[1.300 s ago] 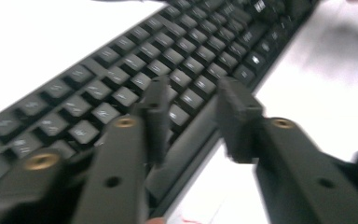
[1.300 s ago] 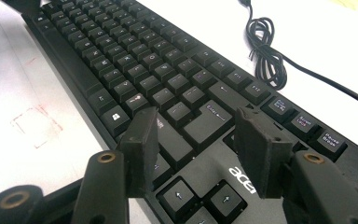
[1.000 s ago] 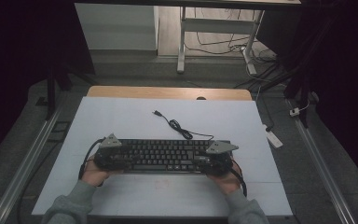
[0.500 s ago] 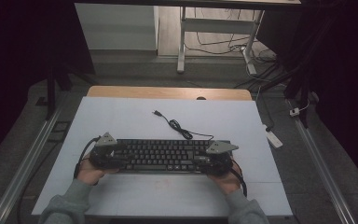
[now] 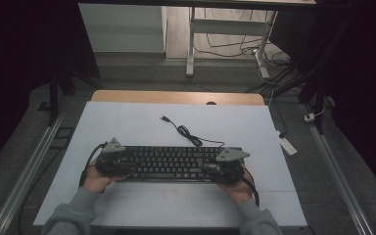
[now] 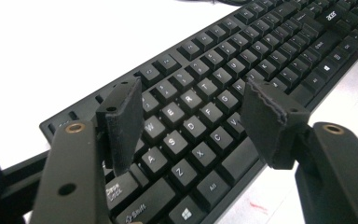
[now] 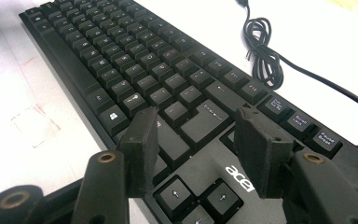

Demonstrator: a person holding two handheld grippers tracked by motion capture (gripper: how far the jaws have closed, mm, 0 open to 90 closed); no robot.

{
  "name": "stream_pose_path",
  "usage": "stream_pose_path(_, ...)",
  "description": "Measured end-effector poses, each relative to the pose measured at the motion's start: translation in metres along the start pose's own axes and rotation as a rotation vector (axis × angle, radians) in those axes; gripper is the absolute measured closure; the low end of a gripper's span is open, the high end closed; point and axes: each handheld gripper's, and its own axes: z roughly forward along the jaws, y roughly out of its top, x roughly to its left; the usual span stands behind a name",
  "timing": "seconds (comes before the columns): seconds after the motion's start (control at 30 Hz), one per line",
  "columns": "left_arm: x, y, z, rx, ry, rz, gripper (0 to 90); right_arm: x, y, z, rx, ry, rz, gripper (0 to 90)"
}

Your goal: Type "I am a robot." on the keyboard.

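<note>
A black Acer keyboard (image 5: 172, 163) lay flat near the front of the white table (image 5: 127, 127). Its thin black cable (image 5: 186, 132) ran off toward the back in a loose curl.

The left gripper (image 5: 111, 161) sat over the left end of the keyboard, and the right gripper (image 5: 227, 169) sat over the right end. Both claws were spread apart and held nothing. The left jaws had just been moving a little, with only keys below them.

It looked like the step was lining up at both ends, maybe to press keys or to grab the keyboard. Next, each claw would need to come down on the right spot without knocking other keys.

From high up, the whole keyboard and both hands showed, but the keys were too small to read. The left gripper view showed the letters, like W, E, S and D, under its pads (image 6: 123, 126). The right gripper view showed the arrow keys and the Acer name by its pads (image 7: 261, 154).
</note>
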Motion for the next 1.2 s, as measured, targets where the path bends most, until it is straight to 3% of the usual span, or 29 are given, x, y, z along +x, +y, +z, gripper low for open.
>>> stream_pose_path(0.17, -0.001, 0.004, 0.005, 0.002, 0.013, 0.0, 43.3, 0.0, 0.0, 0.0, 0.007, -0.003, -0.001, 50.0)
stream_pose_path(0.33, -0.002, 0.006, 0.013, 0.022, 0.022, 0.015, 52.6, 0.0, 0.0, 0.001, 0.003, 0.0, 0.001, 50.0)
stream_pose_path(0.73, -0.005, 0.012, 0.033, 0.086, -0.004, 0.047, 88.9, 0.0, -0.001, 0.001, 0.01, 0.002, -0.001, 50.0)
stream_pose_path(1.2, -0.006, 0.014, 0.049, 0.131, 0.006, 0.053, 89.1, 0.0, -0.001, 0.002, 0.014, 0.001, 0.001, 49.9)
